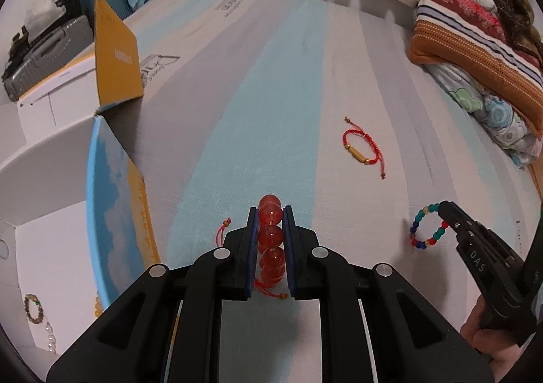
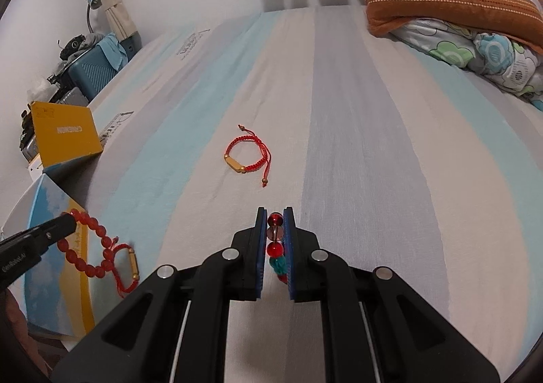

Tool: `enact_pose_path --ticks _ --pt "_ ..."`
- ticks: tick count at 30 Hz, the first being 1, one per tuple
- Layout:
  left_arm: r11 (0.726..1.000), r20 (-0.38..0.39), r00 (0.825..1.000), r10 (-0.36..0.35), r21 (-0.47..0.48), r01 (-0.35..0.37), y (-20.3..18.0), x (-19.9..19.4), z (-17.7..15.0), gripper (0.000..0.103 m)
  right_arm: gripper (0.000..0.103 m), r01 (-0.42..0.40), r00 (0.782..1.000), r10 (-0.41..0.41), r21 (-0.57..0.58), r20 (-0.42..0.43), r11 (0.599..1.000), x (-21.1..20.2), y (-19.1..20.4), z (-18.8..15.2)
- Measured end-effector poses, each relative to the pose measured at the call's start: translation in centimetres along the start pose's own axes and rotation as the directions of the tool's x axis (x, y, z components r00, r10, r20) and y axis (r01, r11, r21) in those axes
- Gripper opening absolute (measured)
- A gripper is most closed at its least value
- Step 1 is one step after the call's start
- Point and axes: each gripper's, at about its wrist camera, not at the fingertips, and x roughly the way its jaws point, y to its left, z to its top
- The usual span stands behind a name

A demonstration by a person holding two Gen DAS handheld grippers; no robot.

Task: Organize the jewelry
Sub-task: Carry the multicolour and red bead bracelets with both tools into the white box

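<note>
My left gripper (image 1: 270, 213) is shut on a red bead bracelet (image 1: 270, 237) and holds it above the striped bed sheet beside the open box; it shows from the right wrist view (image 2: 86, 247) hanging from the left gripper's fingers (image 2: 57, 228), with another red cord bracelet (image 2: 130, 264) below it. My right gripper (image 2: 275, 215) is shut on a multicoloured bead bracelet (image 2: 275, 249), also seen in the left wrist view (image 1: 426, 227). A red cord bracelet with a gold tube (image 1: 363, 147) (image 2: 247, 155) lies loose on the sheet between them, farther out.
A white open box (image 1: 44, 199) with a blue and yellow flap (image 1: 115, 213) stands at the left and holds bead bracelets (image 1: 34, 306). A yellow box lid (image 1: 115, 54) stands behind it. Folded quilts and a pillow (image 1: 475, 43) lie at the right. Suitcases (image 1: 44, 47) stand beside the bed.
</note>
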Motion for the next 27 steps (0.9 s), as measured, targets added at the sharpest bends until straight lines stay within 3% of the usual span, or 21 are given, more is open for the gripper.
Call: enact_pose_path --ticks 4,27 --pt "1.0 0.013 1.0 -0.006 0.006 0.006 0.0 -1.4 -0.1 0.013 0.009 -0.025 0.999 0.026 0.031 -0.019 0.999 -0.8 -0.1 0.0" --pt "0.999 0.036 0.999 0.014 0.042 -0.016 3.2 -6.7 -2.4 0.013 0.009 0.015 1.0 -0.015 -0.025 0.01 1.0 -7.4 4.1 -0.9"
